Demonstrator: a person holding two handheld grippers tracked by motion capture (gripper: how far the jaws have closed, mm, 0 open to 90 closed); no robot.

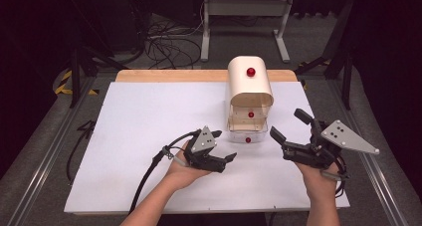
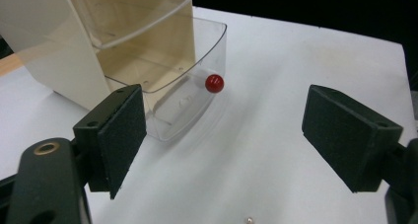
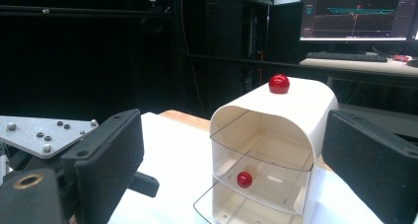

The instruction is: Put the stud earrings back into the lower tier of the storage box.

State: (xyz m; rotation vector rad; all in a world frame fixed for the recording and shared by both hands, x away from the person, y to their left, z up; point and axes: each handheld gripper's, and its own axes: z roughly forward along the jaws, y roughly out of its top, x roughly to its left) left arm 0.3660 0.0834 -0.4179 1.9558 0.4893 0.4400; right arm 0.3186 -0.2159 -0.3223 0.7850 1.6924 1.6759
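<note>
White tabletop [image 1: 149, 136], seen from the high view, with a strip of bare wood along its far edge. Toward the right of centre stands a cream drawer cabinet [image 1: 250, 89] with a rounded top and 3 red knobs: 1 on the top [image 1: 251, 72], 1 on the upper clear drawer [image 1: 251, 114], and 1 on the lower clear drawer [image 1: 248, 140]. The lower drawer [image 2: 187, 86] is pulled out toward the person and juts past the cabinet front; in the left gripper view its knob [image 2: 214, 83] lies ahead of and between the 2 pads, apart from both. The upper drawer [image 3: 261, 177] sits nearly flush in the cabinet.

Right gripper [image 1: 291, 131], held in the right hand [image 1: 318, 178] to the right of the cabinet: jaws spread wide, nothing between them, cabinet framed beyond. Left gripper [image 1: 226, 154], held in the left hand [image 1: 186, 171] just in front of and left of the lower drawer: jaws wide apart, nothing gripped, pads clear of the drawer.
</note>
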